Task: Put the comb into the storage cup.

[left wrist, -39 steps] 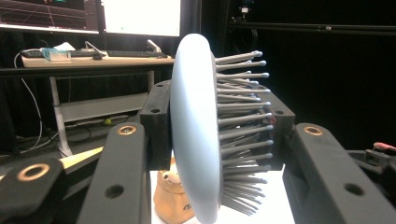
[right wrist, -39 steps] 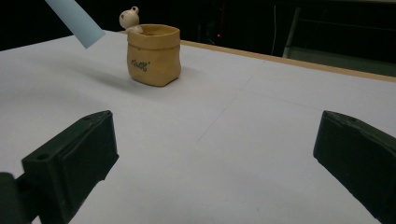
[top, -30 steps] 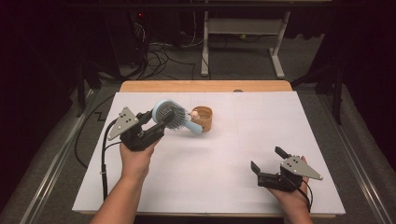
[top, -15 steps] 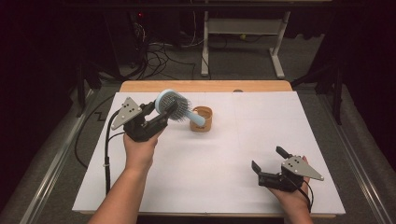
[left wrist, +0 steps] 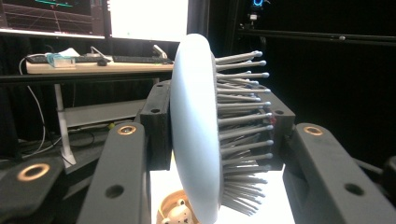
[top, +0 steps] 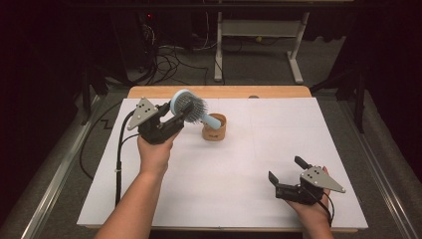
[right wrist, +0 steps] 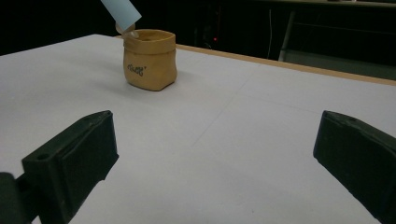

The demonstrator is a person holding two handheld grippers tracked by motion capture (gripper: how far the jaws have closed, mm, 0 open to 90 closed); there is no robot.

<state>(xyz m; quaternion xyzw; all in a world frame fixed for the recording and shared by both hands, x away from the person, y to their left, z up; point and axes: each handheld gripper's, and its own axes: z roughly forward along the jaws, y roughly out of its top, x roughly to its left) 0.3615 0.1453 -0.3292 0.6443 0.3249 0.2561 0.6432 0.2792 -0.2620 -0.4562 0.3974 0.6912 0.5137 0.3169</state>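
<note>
A light-blue hairbrush (top: 190, 108) with grey bristles hangs above the white table, its round head clamped in my left gripper (top: 171, 118). Seen from the left gripper view, the brush head (left wrist: 196, 126) stands edge-on between the jaws, bristles to the right. Its handle tip (top: 215, 121) slopes down over the mouth of a small tan pouch (top: 214, 128), which stands upright on the table; whether the tip touches it I cannot tell. The same pouch (right wrist: 149, 59) and the handle end (right wrist: 120, 12) show in the right gripper view. My right gripper (top: 287, 175) stands open near the front right, nothing between its jaws.
A white sheet (top: 249, 169) covers the table, with a wooden edge (top: 219, 92) along the far side. Cables (top: 164, 59) and a desk frame (top: 259, 45) lie on the floor beyond. A small bear-like figure (left wrist: 180, 214) shows inside the pouch.
My left gripper has lifted and carried the brush farther back and slightly right, tilting it so the handle points down at the pouch. The right gripper has stayed put.
</note>
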